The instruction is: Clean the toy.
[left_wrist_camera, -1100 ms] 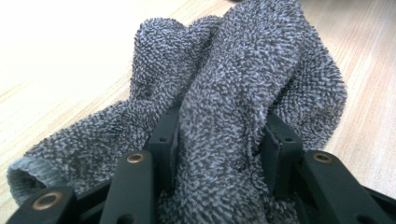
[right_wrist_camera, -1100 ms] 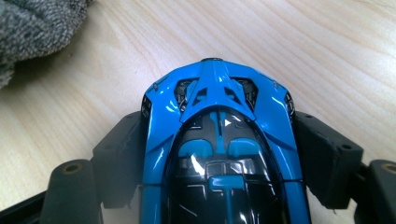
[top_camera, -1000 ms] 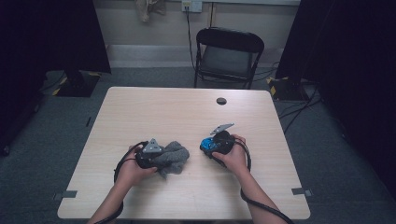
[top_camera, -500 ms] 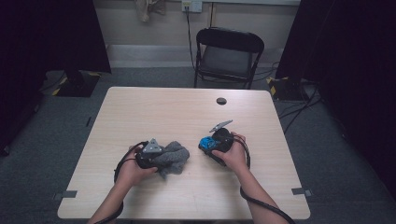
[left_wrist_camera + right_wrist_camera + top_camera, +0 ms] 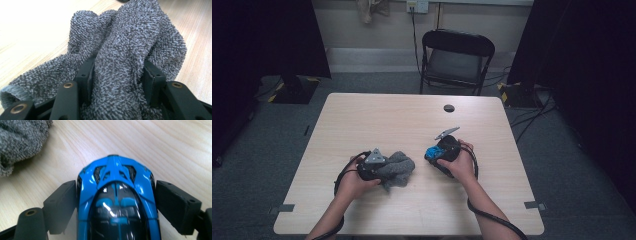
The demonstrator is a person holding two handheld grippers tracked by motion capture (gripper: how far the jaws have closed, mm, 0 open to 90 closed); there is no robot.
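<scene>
A crumpled grey towel (image 5: 399, 169) lies on the table's near left. My left gripper (image 5: 385, 170) is shut on a thick fold of it. In the left gripper view the towel (image 5: 130, 42) bulges up between both pads (image 5: 86, 75) of that gripper (image 5: 117, 72). A small blue toy car (image 5: 431, 152) sits on the wood right of the towel. My right gripper (image 5: 433, 155) straddles it. In the right gripper view the car (image 5: 116, 185) lies nose forward between the jaws of the gripper (image 5: 116, 195), which have just been opening. A thin gap shows at the right pad (image 5: 175, 202).
The light wooden table (image 5: 377, 120) has a small dark round disc (image 5: 449, 108) near its far edge. A black folding chair (image 5: 455, 60) stands behind the table. Cables trail from both grippers over the near edge. A towel corner (image 5: 20, 142) is at the right gripper view's upper left.
The right hand has shifted slightly over the blue car and its top plate has tilted. The left hand and towel have kept still.
</scene>
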